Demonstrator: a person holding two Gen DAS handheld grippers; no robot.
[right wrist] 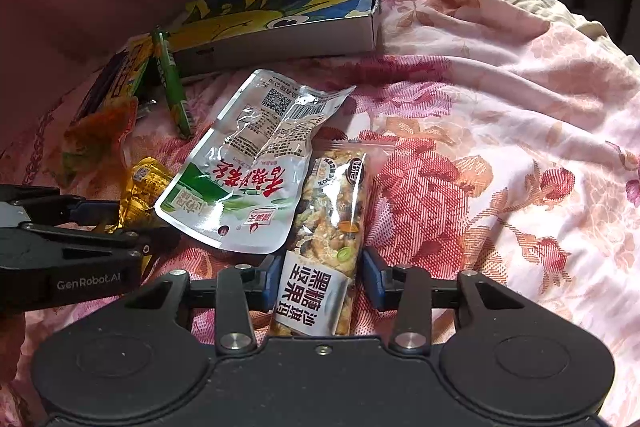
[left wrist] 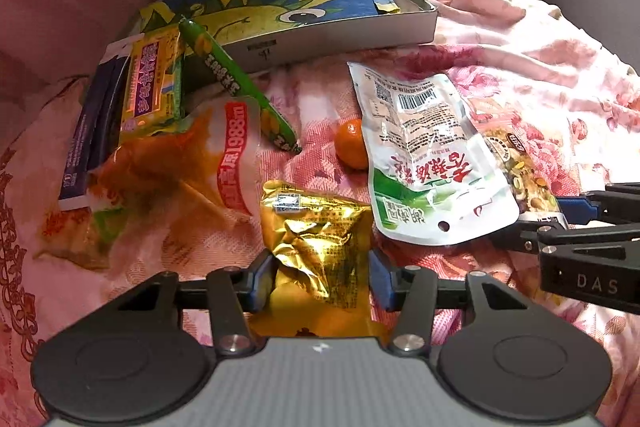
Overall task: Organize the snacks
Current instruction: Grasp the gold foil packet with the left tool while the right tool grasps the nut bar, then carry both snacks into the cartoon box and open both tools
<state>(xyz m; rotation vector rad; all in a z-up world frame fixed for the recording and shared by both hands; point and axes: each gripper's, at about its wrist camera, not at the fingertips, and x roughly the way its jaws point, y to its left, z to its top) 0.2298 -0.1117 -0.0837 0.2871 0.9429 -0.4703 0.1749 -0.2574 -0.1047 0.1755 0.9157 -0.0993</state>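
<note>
A crumpled gold foil packet (left wrist: 316,239) lies on the floral bedspread with my left gripper (left wrist: 322,283) shut on it, blue pads pressing both of its sides. To its right, a clear-wrapped nut bar (right wrist: 332,223) with a white label lies lengthwise, and my right gripper (right wrist: 320,283) is shut on its near end. A white-and-green pouch (right wrist: 244,179) overlaps the bar's left edge. In the left wrist view the right gripper (left wrist: 532,223) shows at the right edge by the nut bar (left wrist: 520,167). The right wrist view has the left gripper (right wrist: 132,223) at the left by the gold packet (right wrist: 146,183).
A shallow cardboard box (left wrist: 340,35) with a blue-and-yellow cartoon liner sits behind the snacks. A green stick (left wrist: 236,83), a yellow-and-purple pack (left wrist: 154,83), a dark blue box (left wrist: 88,139) and an orange bag (left wrist: 168,171) crowd the left. A small orange fruit (left wrist: 350,145) lies mid-bed. Pink cushion behind.
</note>
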